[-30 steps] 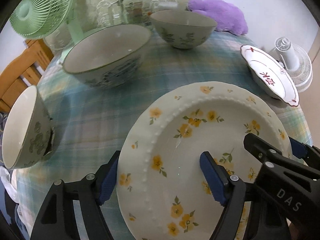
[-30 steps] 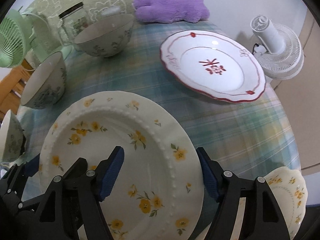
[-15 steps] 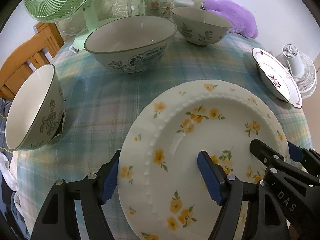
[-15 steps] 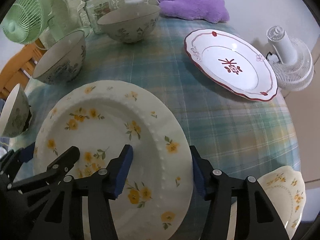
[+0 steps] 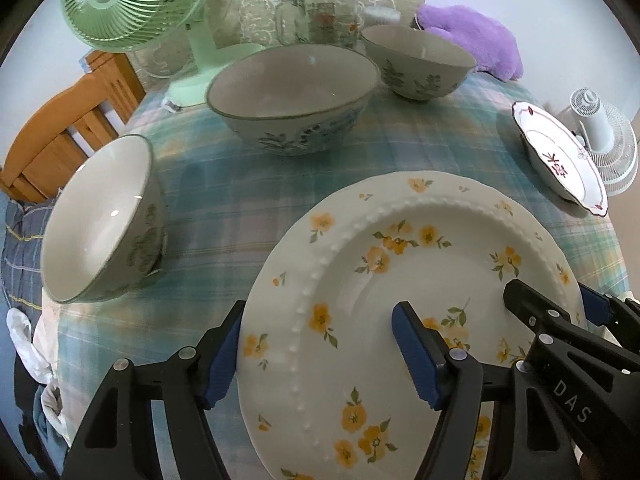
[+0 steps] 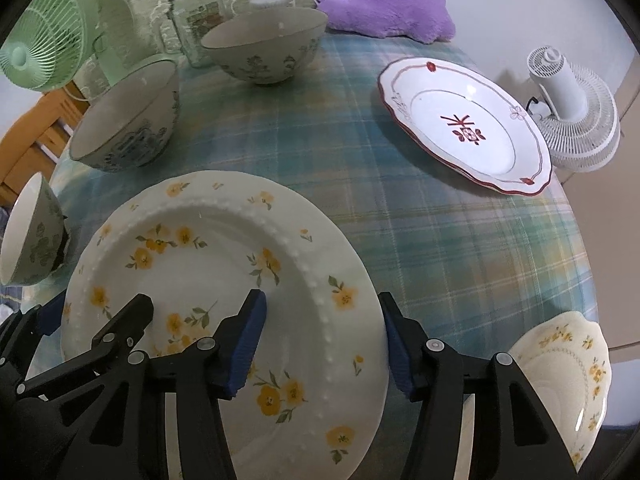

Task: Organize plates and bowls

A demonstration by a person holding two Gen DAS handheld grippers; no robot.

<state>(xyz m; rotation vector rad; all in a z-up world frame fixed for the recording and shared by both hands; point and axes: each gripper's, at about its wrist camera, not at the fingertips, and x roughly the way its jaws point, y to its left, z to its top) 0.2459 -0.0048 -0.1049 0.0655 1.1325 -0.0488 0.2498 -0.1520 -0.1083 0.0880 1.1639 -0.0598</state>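
Note:
A large cream plate with yellow flowers is held above the plaid tablecloth. My left gripper straddles its left rim, one blue pad under the edge, one on the face. My right gripper straddles its right rim the same way. A big blue-patterned bowl, a smaller bowl behind and a third bowl at the left edge stand on the table. A red-trimmed white plate lies at the right.
A small yellow-flowered dish sits at the table's near right edge. A green fan, a glass jar, a purple plush and a white fan line the back and right. A wooden chair stands left.
Both grippers have moved forward over the table with the flowered plate. The right gripper's jaws have narrowed onto the plate's rim.

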